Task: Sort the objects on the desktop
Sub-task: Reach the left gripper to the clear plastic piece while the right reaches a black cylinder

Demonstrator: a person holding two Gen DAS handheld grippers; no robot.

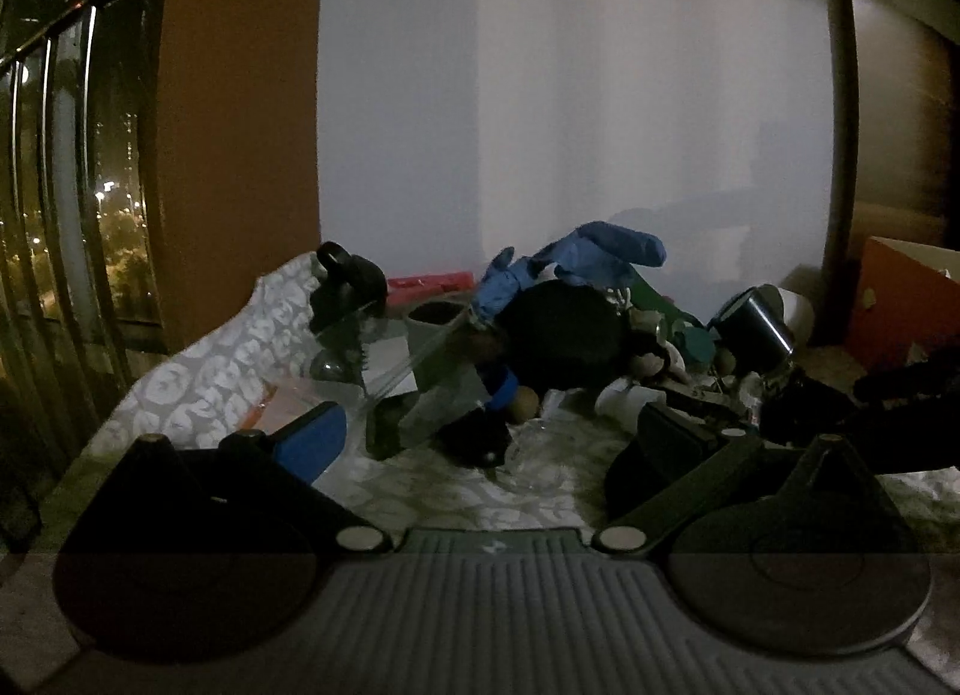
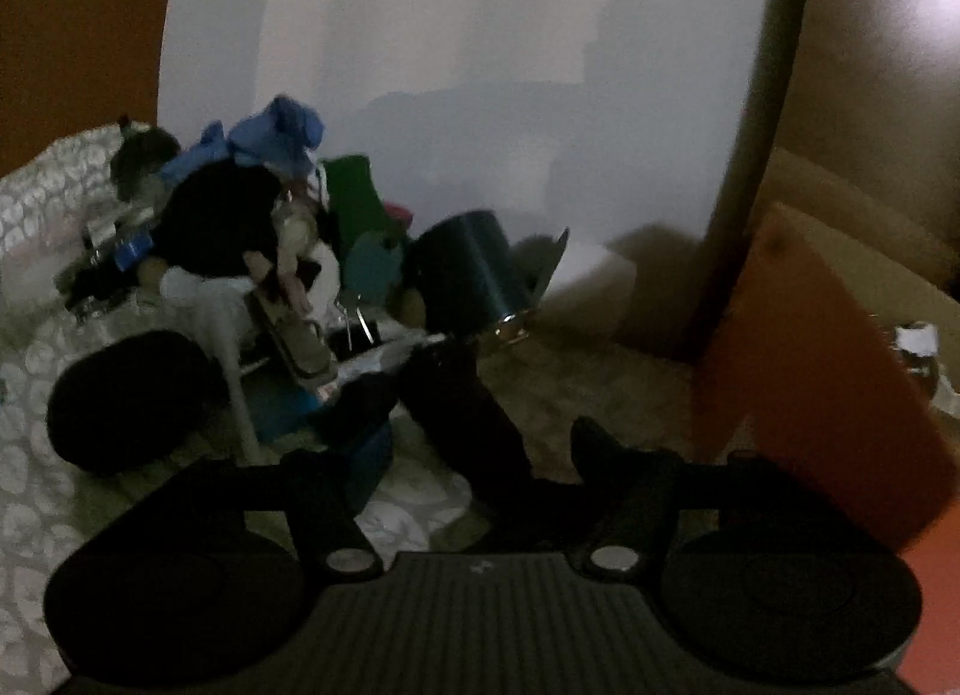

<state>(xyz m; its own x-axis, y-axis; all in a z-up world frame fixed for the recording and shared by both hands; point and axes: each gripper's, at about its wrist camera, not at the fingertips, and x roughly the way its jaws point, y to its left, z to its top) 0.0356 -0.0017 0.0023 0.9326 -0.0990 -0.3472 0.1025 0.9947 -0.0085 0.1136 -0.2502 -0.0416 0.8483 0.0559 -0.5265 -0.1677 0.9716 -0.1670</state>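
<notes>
A dim pile of desk clutter lies on a patterned cloth (image 1: 198, 359). In the left wrist view it holds a blue glove (image 1: 594, 257), a round black object (image 1: 564, 335), a dark metal cup (image 1: 756, 317) on its side and clear plastic pieces (image 1: 390, 371). My left gripper (image 1: 486, 443) is open and empty in front of the pile, its blue-padded finger (image 1: 312, 443) at the left. In the right wrist view the same glove (image 2: 282, 131), cup (image 2: 474, 269) and a black oval case (image 2: 126, 401) show. My right gripper (image 2: 528, 443) is open over bare cloth and dark, so its fingertips are hard to make out.
An orange box (image 2: 816, 389) stands open at the right, close to my right gripper; it also shows in the left wrist view (image 1: 900, 305). A white wall backs the table. A window with night lights (image 1: 78, 185) is at the far left. A green item (image 2: 354, 191) leans in the pile.
</notes>
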